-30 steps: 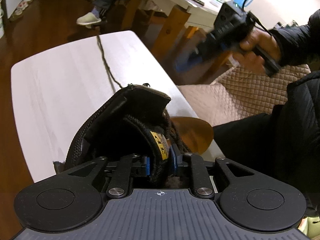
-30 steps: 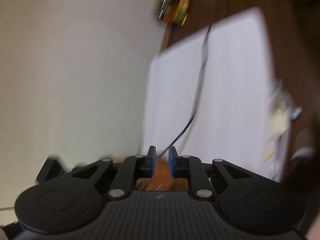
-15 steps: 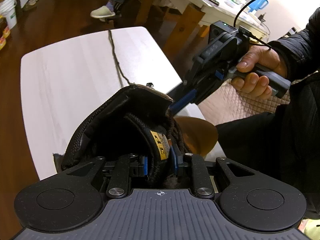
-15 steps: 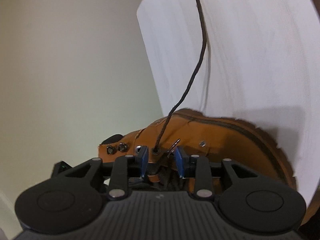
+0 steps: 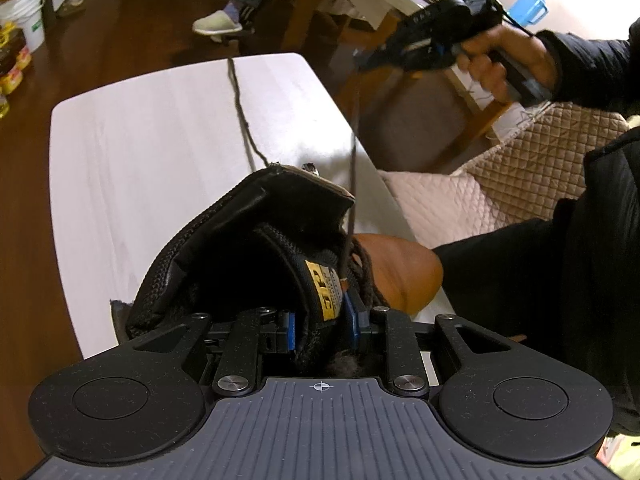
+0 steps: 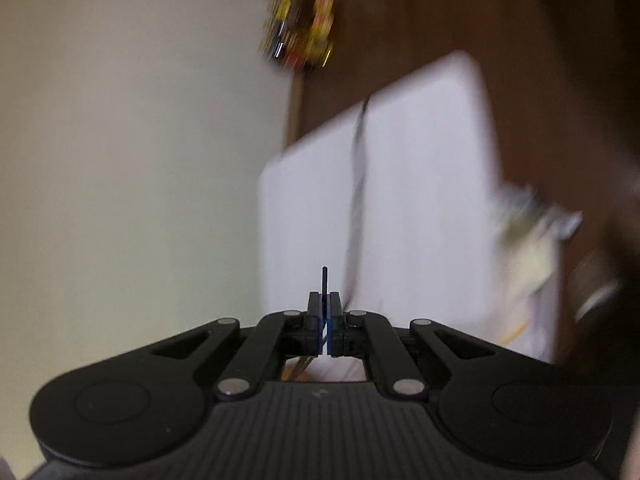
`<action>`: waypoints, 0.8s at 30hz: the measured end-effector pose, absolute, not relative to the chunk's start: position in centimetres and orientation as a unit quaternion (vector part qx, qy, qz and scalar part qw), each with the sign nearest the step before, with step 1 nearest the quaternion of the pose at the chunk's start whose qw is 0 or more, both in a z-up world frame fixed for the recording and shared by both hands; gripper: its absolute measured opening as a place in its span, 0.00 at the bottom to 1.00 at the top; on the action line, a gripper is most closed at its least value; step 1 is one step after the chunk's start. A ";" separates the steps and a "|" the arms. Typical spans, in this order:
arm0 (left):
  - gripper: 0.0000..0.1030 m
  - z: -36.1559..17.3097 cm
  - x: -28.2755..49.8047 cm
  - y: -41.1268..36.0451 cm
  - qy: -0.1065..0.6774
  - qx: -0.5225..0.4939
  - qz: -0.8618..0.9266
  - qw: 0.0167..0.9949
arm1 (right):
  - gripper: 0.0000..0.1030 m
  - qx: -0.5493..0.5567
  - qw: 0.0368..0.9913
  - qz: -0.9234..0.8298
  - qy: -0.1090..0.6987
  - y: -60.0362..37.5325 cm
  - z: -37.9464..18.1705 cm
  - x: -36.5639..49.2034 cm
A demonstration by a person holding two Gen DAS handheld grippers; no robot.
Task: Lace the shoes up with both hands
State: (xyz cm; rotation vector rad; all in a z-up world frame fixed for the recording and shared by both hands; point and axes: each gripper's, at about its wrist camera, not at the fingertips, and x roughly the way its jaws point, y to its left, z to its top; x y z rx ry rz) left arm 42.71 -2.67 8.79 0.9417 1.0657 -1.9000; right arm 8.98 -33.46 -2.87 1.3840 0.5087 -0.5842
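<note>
1. Blue pads of the left gripper (image 5: 321, 326) pinch the black padded tongue (image 5: 320, 292) of the boot (image 5: 248, 248), clamped on the part with the yellow label.
2. Directly ahead of that gripper, the boot stands on the white table (image 5: 152, 148); its tan toe (image 5: 400, 276) shows to the right of the tongue, near the table edge.
3. One lace end (image 5: 240, 108) trails away from the boot across the table toward its far edge.
4. Another strand (image 5: 353, 152) rises taut from the eyelets by the tongue up to the right gripper (image 5: 370, 60), held high above the table's right edge.
5. Seen from the right wrist, the right gripper (image 6: 325, 312) is closed on a thin dark lace tip (image 6: 324, 280) that pokes out past its fingertips; the background there is blurred.
</note>
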 end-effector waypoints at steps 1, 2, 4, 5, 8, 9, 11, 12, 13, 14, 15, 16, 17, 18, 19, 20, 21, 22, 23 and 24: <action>0.24 8.8 42.7 -2.6 0.417 0.367 -0.742 0.376 | 0.02 0.618 0.703 -0.268 0.228 -33.7 -2.8 8.7; 0.24 8.8 42.7 -2.5 0.417 0.366 -0.742 0.377 | 0.02 0.603 0.706 -0.292 0.231 -34.6 -2.2 7.4; 0.25 8.8 42.7 -2.5 0.418 0.364 -0.741 0.380 | 0.02 0.591 0.708 -0.306 0.236 -35.1 -1.8 6.2; 0.25 8.8 42.7 -2.5 0.418 0.363 -0.740 0.382 | 0.02 0.587 0.706 -0.313 0.243 -35.1 -1.8 5.8; 0.27 8.7 42.6 -2.6 0.418 0.364 -0.738 0.385 | 0.02 0.583 0.697 -0.327 0.260 -34.5 -2.3 5.2; 0.27 8.7 42.6 -2.6 0.418 0.365 -0.737 0.386 | 0.02 0.585 0.692 -0.332 0.264 -34.4 -2.5 4.8; 0.29 8.8 42.5 -2.6 0.418 0.368 -0.735 0.387 | 0.02 0.597 0.673 -0.337 0.277 -33.8 -3.5 4.6; 0.29 8.8 42.5 -2.7 0.418 0.368 -0.734 0.388 | 0.02 0.601 0.666 -0.340 0.282 -33.6 -3.7 4.5; 0.29 8.9 42.5 -2.8 0.417 0.370 -0.734 0.388 | 0.03 0.605 0.660 -0.341 0.288 -33.2 -3.9 4.7; 0.30 9.0 42.4 -2.7 0.416 0.374 -0.732 0.390 | 0.06 0.607 0.658 -0.339 0.290 -32.7 -4.1 5.0; 0.30 9.1 42.3 -2.7 0.415 0.375 -0.730 0.392 | 0.09 0.603 0.658 -0.346 0.289 -32.5 -4.0 4.9; 0.30 9.2 42.3 -2.6 0.416 0.375 -0.729 0.394 | 0.16 0.599 0.658 -0.353 0.289 -32.3 -4.0 4.7; 0.31 9.3 42.2 -2.5 0.416 0.374 -0.726 0.399 | 0.21 0.598 0.657 -0.359 0.286 -32.2 -3.8 4.6; 0.31 9.5 42.2 -2.4 0.413 0.374 -0.726 0.403 | 0.21 0.597 0.658 -0.361 0.285 -32.2 -3.7 4.7; 0.32 9.7 42.2 -2.3 0.410 0.373 -0.725 0.409 | 0.21 0.588 0.663 -0.365 0.284 -32.3 -3.3 4.9; 0.32 10.0 42.2 -2.2 0.405 0.373 -0.724 0.416 | 0.21 0.579 0.672 -0.365 0.284 -32.6 -3.0 5.1; 0.32 10.3 42.3 -2.0 0.401 0.372 -0.722 0.423 | 0.21 0.577 0.675 -0.361 0.283 -32.8 -2.9 5.3; 0.32 10.8 42.4 -1.8 0.399 0.368 -0.720 0.432 | 0.24 0.577 0.682 -0.351 0.280 -33.2 -2.7 5.9; 0.32 11.3 42.6 -1.6 0.399 0.363 -0.717 0.442 | 0.33 0.575 0.690 -0.339 0.280 -33.7 -2.5 6.8; 0.32 11.8 42.7 -1.5 0.399 0.358 -0.714 0.451 | 0.36 0.574 0.693 -0.334 0.280 -34.3 -2.5 7.2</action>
